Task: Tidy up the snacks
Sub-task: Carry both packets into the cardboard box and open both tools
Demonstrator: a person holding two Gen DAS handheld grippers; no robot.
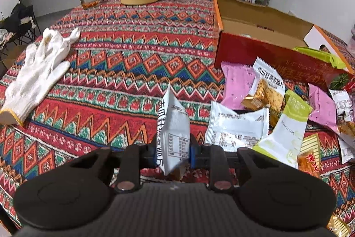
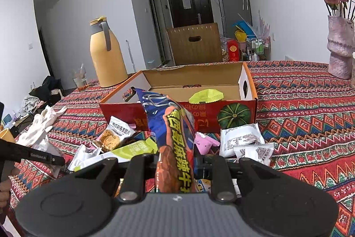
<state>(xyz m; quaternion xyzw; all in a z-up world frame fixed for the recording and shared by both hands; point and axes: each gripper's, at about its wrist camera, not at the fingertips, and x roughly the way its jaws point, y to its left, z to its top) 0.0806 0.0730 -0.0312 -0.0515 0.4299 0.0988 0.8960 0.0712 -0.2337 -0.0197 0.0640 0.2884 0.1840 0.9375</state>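
The left claw (image 1: 173,153) pinches a crinkly white foil snack packet (image 1: 174,126) upright, its lower end hidden behind the claw body. The right claw (image 2: 176,164) is clamped on a long glossy blue-and-orange snack bag (image 2: 172,132), its bottom cut off from view. Both are held above the zigzag-patterned woven tabletop (image 1: 124,63), near the heap of loose wrappers (image 1: 261,108) before the open red cardboard box (image 2: 199,112), whose floor is mostly hidden.

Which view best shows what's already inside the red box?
Right wrist: it looks over the red box front wall, showing one green packet inside. Left wrist sees the box obliquely, interior mostly hidden.
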